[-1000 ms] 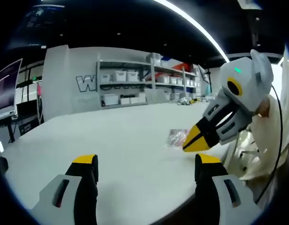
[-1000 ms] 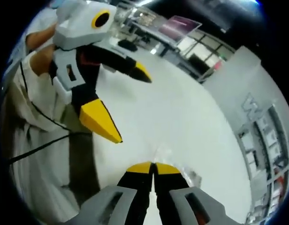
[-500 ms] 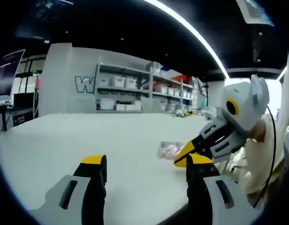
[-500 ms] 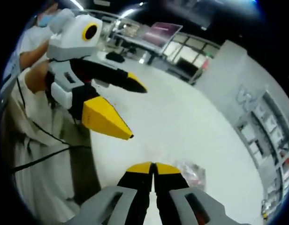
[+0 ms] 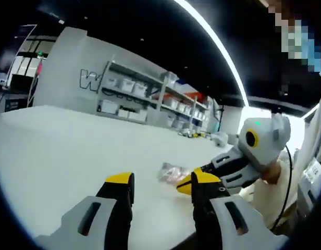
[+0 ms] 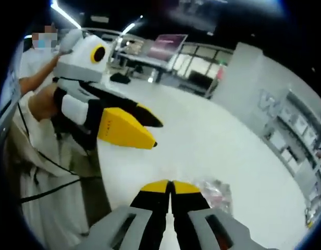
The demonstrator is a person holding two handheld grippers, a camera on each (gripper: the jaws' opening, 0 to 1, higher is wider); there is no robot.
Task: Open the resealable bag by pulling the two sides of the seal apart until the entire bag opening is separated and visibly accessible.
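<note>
A small clear resealable bag (image 5: 170, 172) with reddish contents lies flat on the white table (image 5: 72, 140). My left gripper (image 5: 160, 179) is open, and its yellow-tipped jaws frame the bag from a short way off. My right gripper (image 5: 183, 186) comes in from the right with its tips down at the bag's near edge, partly hidden behind my left gripper's right jaw. In the right gripper view my right gripper (image 6: 171, 185) is shut, jaws pressed together, and the bag (image 6: 217, 190) lies just to their right. I see nothing between them. The left gripper (image 6: 153, 133) hangs open above the table (image 6: 212, 140).
A person in light clothing (image 6: 40, 146) stands at the table's near edge, holding both grippers. Shelves with white bins (image 5: 145, 96) line the far wall. Desks with a monitor (image 6: 168, 44) stand beyond the table's far side.
My left gripper's jaws have narrowed but are still open, and it has tilted lower toward the bag. The right gripper stays shut at the bag. Both views have shifted.
</note>
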